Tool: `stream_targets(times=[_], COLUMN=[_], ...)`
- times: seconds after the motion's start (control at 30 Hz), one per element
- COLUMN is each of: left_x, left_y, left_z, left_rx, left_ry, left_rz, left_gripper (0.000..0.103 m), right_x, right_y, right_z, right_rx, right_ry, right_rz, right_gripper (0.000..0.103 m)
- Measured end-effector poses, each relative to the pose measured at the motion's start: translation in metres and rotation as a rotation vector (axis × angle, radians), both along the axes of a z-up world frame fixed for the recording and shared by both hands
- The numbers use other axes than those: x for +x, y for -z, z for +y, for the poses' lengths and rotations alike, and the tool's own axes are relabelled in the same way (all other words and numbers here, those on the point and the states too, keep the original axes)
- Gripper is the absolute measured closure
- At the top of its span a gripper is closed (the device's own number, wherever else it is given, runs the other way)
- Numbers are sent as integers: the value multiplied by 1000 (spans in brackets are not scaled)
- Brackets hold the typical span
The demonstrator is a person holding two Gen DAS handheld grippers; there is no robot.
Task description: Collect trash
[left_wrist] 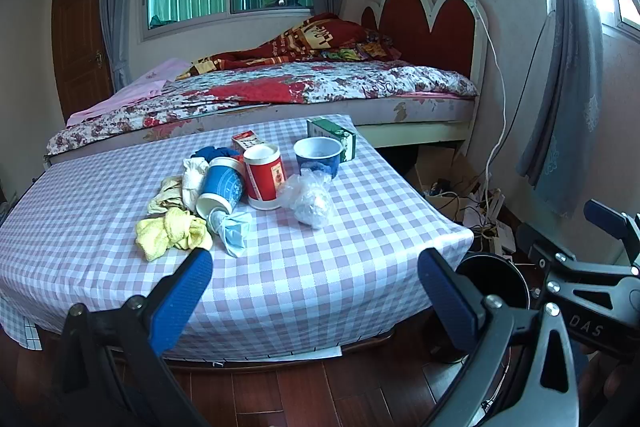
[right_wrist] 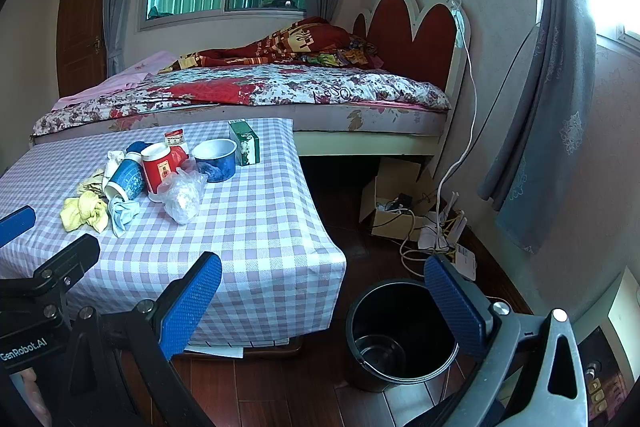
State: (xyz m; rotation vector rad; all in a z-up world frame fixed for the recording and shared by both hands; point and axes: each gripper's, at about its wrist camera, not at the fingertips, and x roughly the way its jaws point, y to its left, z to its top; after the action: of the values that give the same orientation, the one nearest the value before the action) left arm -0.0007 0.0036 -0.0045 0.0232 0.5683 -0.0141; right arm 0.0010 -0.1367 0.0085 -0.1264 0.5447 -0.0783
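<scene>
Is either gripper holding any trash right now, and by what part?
Nothing is held. The left gripper and right gripper are both open and empty.

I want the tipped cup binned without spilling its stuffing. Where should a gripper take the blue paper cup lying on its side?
Grip the blue paper cup across its mid-body, coming from above. It lies tilted with its white rim toward the camera and the face mask bunched at its mouth, while the red cup crowds its right side, so a side approach looks blocked.
</scene>
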Motion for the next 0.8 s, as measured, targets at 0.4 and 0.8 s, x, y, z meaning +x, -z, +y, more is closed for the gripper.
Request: stream_targets(times=[0.4,0.8], left_x=[0,0], left_y=[0,2], left_z=[1,1], left_rx=[-3,-6], left_ry=[-1,0], left_rz=[0,1], left_gripper=[1,1], right_x=[1,0], right_y=[0,1], right_z=[3,4], right_rx=[-2,-3], right_ry=[-1,-2], right_rz=[0,1], right_gripper=[1,1])
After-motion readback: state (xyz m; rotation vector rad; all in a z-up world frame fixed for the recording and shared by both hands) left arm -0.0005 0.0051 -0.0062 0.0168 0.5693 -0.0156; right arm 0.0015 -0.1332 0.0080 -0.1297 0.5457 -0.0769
